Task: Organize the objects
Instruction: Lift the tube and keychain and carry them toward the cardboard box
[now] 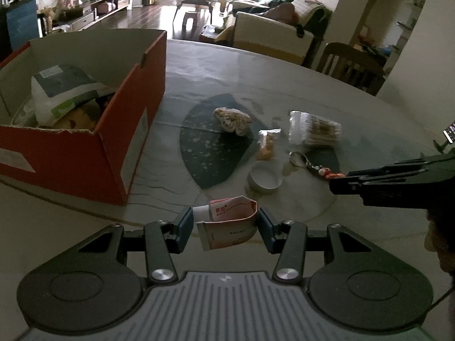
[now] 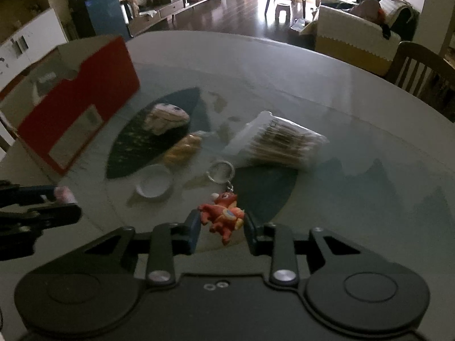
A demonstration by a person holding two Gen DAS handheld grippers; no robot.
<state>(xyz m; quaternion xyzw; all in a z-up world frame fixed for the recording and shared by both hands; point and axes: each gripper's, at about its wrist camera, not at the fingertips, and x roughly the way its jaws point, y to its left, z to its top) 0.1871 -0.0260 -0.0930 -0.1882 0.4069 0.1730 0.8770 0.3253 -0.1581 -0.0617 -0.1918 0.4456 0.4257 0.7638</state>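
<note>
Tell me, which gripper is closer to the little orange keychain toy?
Right. The right gripper has its fingers on either side of the toy. The left gripper is off to the toy's left, shut on a tube.

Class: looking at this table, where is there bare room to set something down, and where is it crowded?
Bare: the far table beyond the cotton swabs, and the strip beside the red box. Crowded: around the white cap, snack packet and keychain.

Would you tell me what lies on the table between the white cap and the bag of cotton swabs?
The keychain's metal ring lies between the white cap and the bag of cotton swabs; the right wrist view shows it most clearly.
</note>
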